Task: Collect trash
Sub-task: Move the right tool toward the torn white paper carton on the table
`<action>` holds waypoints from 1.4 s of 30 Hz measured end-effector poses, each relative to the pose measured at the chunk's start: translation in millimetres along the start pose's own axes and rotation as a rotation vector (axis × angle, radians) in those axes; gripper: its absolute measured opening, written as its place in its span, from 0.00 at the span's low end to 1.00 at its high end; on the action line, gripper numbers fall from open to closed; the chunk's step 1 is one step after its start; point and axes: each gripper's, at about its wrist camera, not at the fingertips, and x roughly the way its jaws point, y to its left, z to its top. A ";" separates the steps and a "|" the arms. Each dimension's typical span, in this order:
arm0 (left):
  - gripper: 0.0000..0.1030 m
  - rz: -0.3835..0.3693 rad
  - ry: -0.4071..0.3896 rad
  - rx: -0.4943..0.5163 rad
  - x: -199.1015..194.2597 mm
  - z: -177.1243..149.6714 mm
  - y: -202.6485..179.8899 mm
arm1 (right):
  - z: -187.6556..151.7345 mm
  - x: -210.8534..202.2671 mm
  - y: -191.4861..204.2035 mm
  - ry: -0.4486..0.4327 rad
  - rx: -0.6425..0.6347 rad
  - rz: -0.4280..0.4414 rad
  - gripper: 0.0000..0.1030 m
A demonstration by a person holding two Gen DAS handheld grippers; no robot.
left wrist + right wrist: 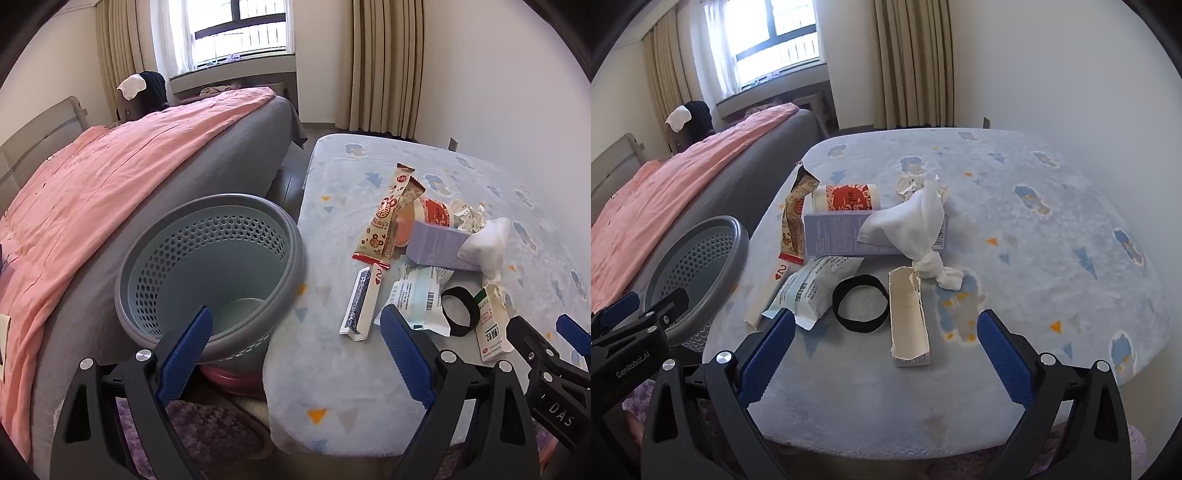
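Both tongs are wide apart and hold nothing: the left tongs (295, 354) hang by the grey bin (210, 273), the right tongs (886, 354) over the near edge of the table (1052, 221). Going left to right, the bin stands between the pink bed (92, 184) and the table, then the trash: a snack wrapper (391, 214), a purple box (842, 232), a black band (860, 302), a torn white carton (908, 325) and a knotted white tissue (916, 229). I think the pile is crowded, so a grab could knock light pieces off the table.

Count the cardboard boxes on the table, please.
2. The purple box lies in the middle of the pile, under the white cloth. The torn white box lies nearest, beside the black band.
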 end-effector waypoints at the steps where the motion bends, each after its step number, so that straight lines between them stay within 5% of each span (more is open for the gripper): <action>1: 0.85 -0.001 -0.002 -0.001 -0.1 0.0 0.1 | -0.2 0.0 0.2 0.001 -0.002 -0.002 0.94; 42: 0.85 -0.014 -0.004 0.015 -5.2 -8.0 -6.3 | -2.8 -11.7 -4.1 -0.011 0.003 -0.031 0.94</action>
